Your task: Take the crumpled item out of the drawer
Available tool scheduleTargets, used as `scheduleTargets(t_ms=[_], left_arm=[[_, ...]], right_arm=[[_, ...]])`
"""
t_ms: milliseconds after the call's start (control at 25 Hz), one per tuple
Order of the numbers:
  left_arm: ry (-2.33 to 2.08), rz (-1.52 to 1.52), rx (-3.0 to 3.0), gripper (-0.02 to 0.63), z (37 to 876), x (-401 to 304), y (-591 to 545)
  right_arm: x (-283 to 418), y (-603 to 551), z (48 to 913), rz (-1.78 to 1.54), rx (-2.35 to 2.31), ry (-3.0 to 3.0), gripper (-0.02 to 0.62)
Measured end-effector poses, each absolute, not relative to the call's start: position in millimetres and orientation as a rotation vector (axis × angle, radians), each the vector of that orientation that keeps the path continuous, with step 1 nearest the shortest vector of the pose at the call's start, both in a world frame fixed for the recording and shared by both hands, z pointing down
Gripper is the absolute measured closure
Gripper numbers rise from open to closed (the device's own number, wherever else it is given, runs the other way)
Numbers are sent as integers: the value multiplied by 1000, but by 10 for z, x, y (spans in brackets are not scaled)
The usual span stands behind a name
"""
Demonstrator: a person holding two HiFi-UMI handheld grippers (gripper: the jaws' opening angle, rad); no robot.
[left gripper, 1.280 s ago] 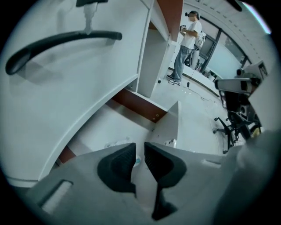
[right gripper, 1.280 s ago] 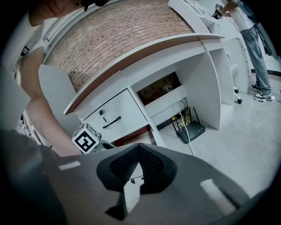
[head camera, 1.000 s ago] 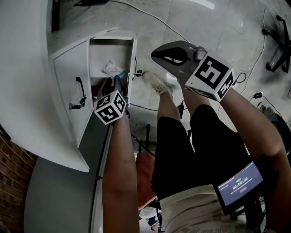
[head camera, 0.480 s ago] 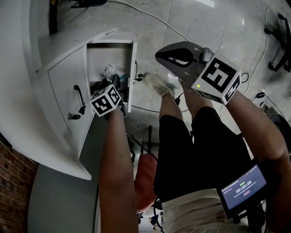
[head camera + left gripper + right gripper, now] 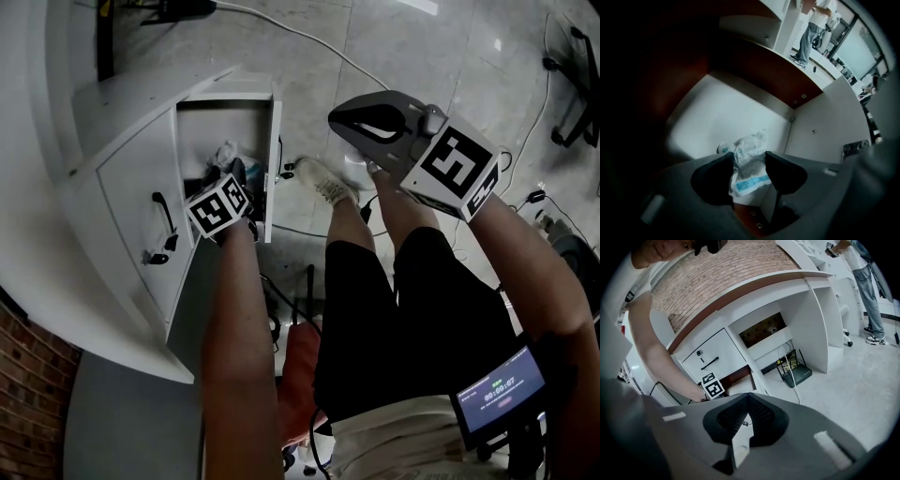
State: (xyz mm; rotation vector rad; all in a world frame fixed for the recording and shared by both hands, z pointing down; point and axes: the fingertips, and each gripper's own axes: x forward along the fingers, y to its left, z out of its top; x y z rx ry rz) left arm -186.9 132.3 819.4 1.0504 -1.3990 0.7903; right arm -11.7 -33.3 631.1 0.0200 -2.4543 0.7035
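The crumpled wrapper (image 5: 752, 143), thin white film with blue print, lies on the floor of the open drawer (image 5: 712, 108), near a corner. The left claw (image 5: 748, 158) points down into the drawer; its jaws have just been opening and stand either side of the wad without pressing it. The right claw (image 5: 748, 397) hangs clenched and empty outside the drawer. The wad looks light, soft and springy, so pinching its bunched middle should hold best.
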Motion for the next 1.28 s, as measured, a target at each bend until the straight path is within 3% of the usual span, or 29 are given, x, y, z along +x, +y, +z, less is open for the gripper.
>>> scheduleTargets(t_ms=[320,1280], left_arm=[[-1454,846,1067,445,8065,-1852,1264],[-1725,554,1106,454,6644,-1622,1260]], right_arm=[[-118,-386,6279,720,52,-2469,588],[-42,63,5730,672,-40,-2455,588]])
